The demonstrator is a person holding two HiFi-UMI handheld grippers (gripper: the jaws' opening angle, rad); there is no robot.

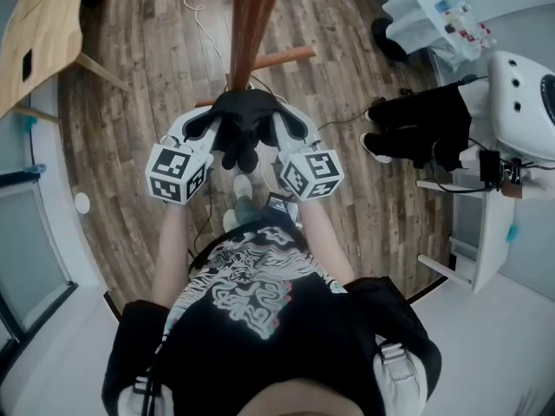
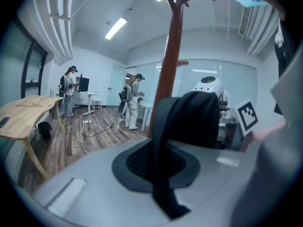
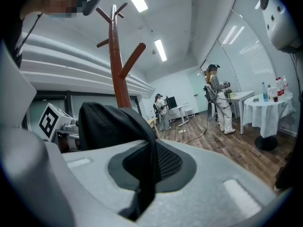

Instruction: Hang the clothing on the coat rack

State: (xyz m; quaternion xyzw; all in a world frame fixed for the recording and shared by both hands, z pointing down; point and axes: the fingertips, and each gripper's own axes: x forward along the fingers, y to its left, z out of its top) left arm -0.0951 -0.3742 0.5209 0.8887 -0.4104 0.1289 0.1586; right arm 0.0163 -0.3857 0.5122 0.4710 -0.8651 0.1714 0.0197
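A black garment [image 1: 241,126] hangs bunched between my two grippers at chest height. My left gripper [image 1: 208,130] is shut on its left side, and a strip of the black garment [image 2: 189,119] runs down between the closed jaws. My right gripper [image 1: 283,130] is shut on the other side, with a fold of the black garment [image 3: 110,122] pinched the same way. The brown wooden coat rack [image 1: 257,20] stands just beyond the garment. The coat rack pole [image 2: 171,56] rises behind the cloth, and the coat rack pegs [image 3: 133,58] branch off above it.
A light wooden table [image 1: 39,33] stands at the far left. At the right are a white robot [image 1: 520,94] and a person's dark legs and shoes [image 1: 416,133]. Other people [image 2: 133,100] stand further off, and a cable [image 2: 94,131] lies on the wooden floor.
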